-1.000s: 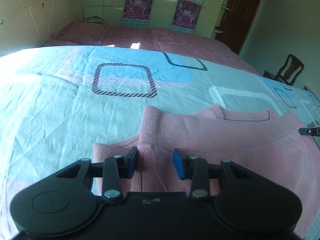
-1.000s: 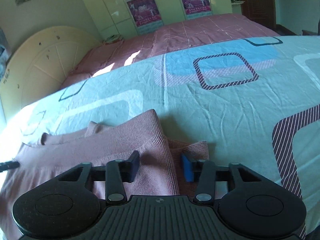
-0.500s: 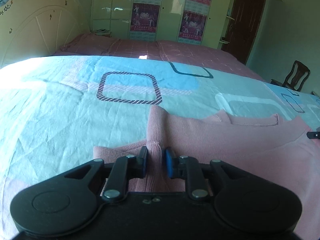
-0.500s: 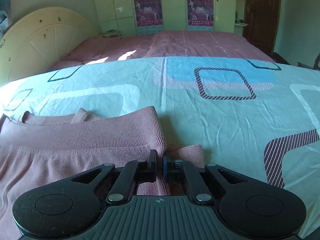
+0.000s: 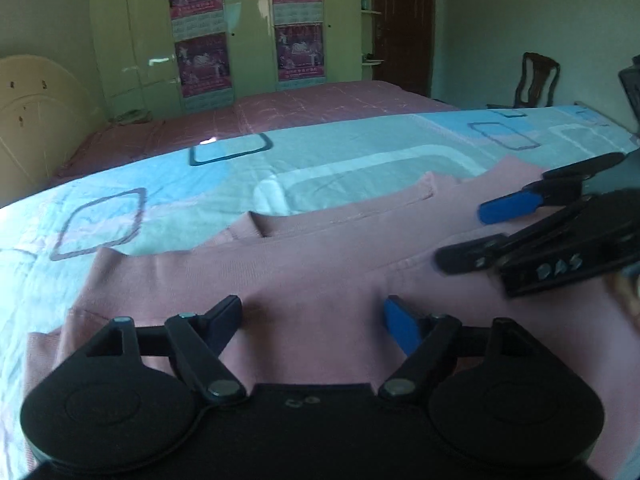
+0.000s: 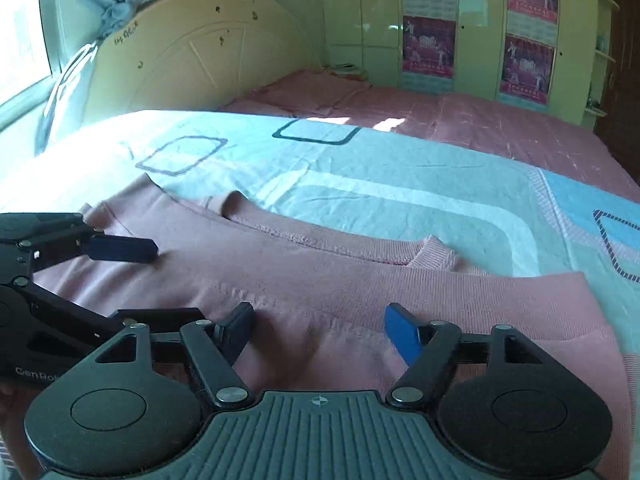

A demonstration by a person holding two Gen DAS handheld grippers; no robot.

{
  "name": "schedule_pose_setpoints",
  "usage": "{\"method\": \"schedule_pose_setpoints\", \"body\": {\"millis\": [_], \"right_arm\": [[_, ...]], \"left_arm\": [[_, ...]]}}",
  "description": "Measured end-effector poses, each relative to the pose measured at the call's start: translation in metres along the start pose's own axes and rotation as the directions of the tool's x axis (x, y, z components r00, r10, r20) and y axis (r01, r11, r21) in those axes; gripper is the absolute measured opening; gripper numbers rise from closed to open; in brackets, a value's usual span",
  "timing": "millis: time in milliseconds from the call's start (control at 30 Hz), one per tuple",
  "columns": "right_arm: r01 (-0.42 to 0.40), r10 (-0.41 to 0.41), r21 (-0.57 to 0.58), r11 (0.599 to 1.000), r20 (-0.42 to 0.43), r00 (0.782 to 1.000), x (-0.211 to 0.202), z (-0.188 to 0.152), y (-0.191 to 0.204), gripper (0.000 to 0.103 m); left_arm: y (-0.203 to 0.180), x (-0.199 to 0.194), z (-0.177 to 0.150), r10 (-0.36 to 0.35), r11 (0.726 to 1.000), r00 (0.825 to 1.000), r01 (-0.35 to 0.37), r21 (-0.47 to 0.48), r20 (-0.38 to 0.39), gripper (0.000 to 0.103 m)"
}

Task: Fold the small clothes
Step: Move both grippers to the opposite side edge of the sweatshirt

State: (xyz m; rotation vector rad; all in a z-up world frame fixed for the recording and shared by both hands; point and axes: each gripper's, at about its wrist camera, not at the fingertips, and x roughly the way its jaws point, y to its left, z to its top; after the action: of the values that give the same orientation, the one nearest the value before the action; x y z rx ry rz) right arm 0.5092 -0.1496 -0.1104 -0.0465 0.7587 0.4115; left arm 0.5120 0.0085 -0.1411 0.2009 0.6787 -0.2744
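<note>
A pink knit sweater [image 5: 312, 256] [image 6: 360, 288] lies flat on the blue patterned bedsheet [image 5: 340, 160], neckline away from me. Its side edges look folded in, with a ribbed cuff [image 5: 40, 344] poking out at the left. My left gripper [image 5: 313, 316] hovers over the sweater's body; its jaws are opening, with nothing pinched between them. The right gripper [image 6: 318, 322] is over the middle too, jaws opening and holding nothing. Each shows in the other's view, the right gripper [image 5: 480, 236] close beside the left gripper [image 6: 152, 280].
Behind the sheet lies a second bed with a pink cover [image 6: 460, 120]. A cream headboard [image 6: 192, 68] stands at the left, and a wardrobe with posters [image 5: 248, 32] along the back wall. A wooden chair [image 5: 536, 80] is beside a dark door [image 5: 404, 20].
Half a second ago both grippers were shut on the sweater's side folds. Both have since swung inward over its middle and opened, letting the fabric go.
</note>
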Motion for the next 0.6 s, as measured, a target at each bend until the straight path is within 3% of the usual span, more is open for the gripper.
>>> {"method": "schedule_pose_setpoints", "body": {"millis": [67, 133, 233, 300, 367, 433, 600], "right_arm": [[0.033, -0.034, 0.082, 0.996, 0.014, 0.999, -0.001, -0.007, -0.030, 0.070], [0.049, -0.050, 0.098, 0.994, 0.012, 0.999, -0.007, -0.008, -0.042, 0.069], [0.026, -0.030, 0.095, 0.995, 0.048, 0.998, -0.033, -0.005, -0.039, 0.069], [-0.024, 0.018, 0.077, 0.997, 0.084, 0.996, -0.050, -0.010, -0.025, 0.069], [-0.069, 0.069, 0.005, 0.998, 0.057, 0.996, -0.051, -0.022, -0.001, 0.069], [-0.039, 0.039, -0.073, 0.997, -0.008, 0.999, -0.035, -0.040, 0.018, 0.069], [0.005, -0.002, -0.044, 0.999, 0.059, 0.998, -0.053, -0.043, 0.025, 0.069]], "left_arm": [[0.028, -0.002, -0.008, -0.046, 0.988, 0.999, 0.047, -0.147, 0.006, 0.091], [0.045, -0.009, -0.008, -0.037, 0.977, 0.999, 0.039, -0.210, 0.010, 0.091], [0.043, -0.036, -0.008, 0.002, 0.978, 0.998, 0.010, -0.207, 0.058, 0.088], [0.034, -0.051, -0.012, -0.027, 0.978, 0.996, 0.043, -0.204, 0.080, 0.088], [0.019, -0.053, -0.017, -0.048, 0.985, 0.997, 0.057, -0.161, 0.063, 0.088], [0.002, -0.037, -0.026, -0.020, 0.995, 0.999, 0.018, -0.094, -0.026, 0.089], [0.002, -0.060, -0.023, 0.015, 0.993, 1.000, -0.012, -0.115, 0.020, 0.087]]}}
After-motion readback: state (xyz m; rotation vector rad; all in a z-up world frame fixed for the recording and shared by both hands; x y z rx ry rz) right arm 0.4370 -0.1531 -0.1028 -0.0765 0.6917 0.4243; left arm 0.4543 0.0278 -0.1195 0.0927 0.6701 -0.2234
